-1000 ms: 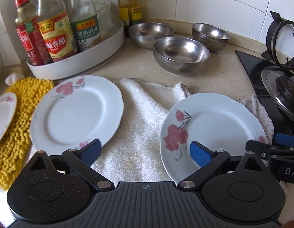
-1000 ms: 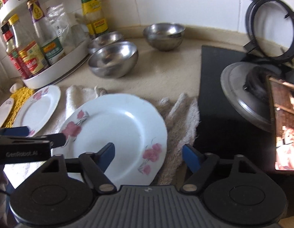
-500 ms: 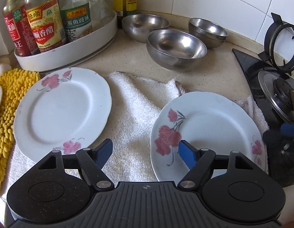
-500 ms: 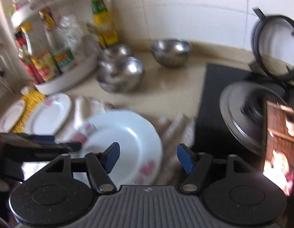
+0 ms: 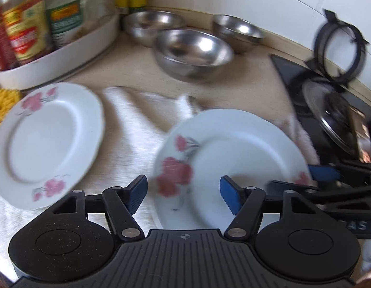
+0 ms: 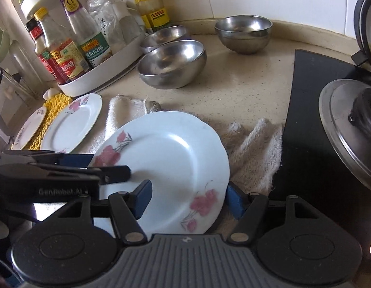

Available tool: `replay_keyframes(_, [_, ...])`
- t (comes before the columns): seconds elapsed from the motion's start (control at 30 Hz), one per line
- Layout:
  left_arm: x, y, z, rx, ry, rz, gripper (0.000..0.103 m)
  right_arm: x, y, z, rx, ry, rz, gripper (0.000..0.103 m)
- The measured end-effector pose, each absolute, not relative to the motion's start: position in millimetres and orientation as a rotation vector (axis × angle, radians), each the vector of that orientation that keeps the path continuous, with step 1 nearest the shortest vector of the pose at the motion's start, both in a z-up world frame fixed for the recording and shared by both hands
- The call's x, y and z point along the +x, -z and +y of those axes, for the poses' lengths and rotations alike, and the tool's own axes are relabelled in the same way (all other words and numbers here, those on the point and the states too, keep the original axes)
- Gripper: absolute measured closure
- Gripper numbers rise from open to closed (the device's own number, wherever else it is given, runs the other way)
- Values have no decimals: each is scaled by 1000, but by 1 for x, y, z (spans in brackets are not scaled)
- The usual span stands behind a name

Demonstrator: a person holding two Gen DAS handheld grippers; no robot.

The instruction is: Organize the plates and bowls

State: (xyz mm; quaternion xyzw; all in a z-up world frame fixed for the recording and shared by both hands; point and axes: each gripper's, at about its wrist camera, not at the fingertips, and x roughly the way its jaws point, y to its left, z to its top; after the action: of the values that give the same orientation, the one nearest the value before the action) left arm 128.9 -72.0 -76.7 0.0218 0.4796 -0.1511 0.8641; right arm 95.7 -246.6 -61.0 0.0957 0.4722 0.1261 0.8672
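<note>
A large white plate with pink flowers (image 6: 171, 165) lies on a white towel (image 6: 255, 148); it also shows in the left wrist view (image 5: 236, 156). My right gripper (image 6: 189, 198) is open, its jaws straddling the plate's near right rim. My left gripper (image 5: 183, 195) is open over the plate's near left edge. A second flowered plate (image 5: 46, 141) lies to the left on the towel, and a smaller one (image 6: 29, 129) lies beyond a yellow mat. Three steel bowls (image 6: 172, 63) stand behind on the counter.
A white turntable tray (image 6: 101, 79) with sauce bottles stands at the back left. A black gas stove (image 6: 329, 110) with a burner and a pan support lies to the right. A yellow mat (image 6: 50, 117) lies between the two left plates.
Both grippers have moved in onto the large plate. The right gripper has dropped lower and its jaws now straddle the rim. The left view has shifted right and is blurred.
</note>
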Motion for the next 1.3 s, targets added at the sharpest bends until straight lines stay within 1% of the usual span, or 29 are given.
replay_keyframes(0.07, [129,77,-77,68,314,1003,27,97,62,-250,209,-278,989,21])
replay_keyframes(0.13, [130,77,-72,47,322,1009,29,98,62,-252,219,-288,988,21])
replay_keyframes(0.33, [133,77,-78,71,306,1013,27,97,58,-248,195,-296,964,20])
replay_keyframes(0.4, [131,74,-73,61,297,1016,29,96,52,-247,201,-305,951,20])
replay_keyframes(0.57, [122,59,-66,67,275,988,28,97,45,-238,206,-312,936,20])
replay_keyframes(0.63, [118,56,-62,65,266,986,27,97,45,-233,208,-330,924,19])
replay_keyframes(0.67, [118,57,-60,60,257,986,27,100,46,-229,206,-335,932,17])
replay_keyframes(0.7, [117,57,-56,49,245,986,29,104,49,-227,208,-338,942,16])
replay_keyframes(0.77, [120,60,-48,19,236,995,30,110,50,-228,196,-290,926,16])
replay_keyframes(0.83, [120,66,-45,50,201,984,26,108,47,-235,178,-220,891,16])
replay_keyframes(0.93, [117,67,-35,44,158,974,26,105,42,-242,172,-182,879,16])
replay_keyframes(1.0, [117,63,-32,47,143,960,21,102,41,-240,161,-180,877,16])
replay_keyframes(1.1, [116,55,-33,61,142,920,19,97,39,-234,160,-204,885,16])
replay_keyframes(1.23, [112,46,-33,74,140,895,19,94,32,-224,151,-222,850,14])
replay_keyframes(1.3, [109,43,-28,65,131,886,17,95,30,-219,151,-220,842,14])
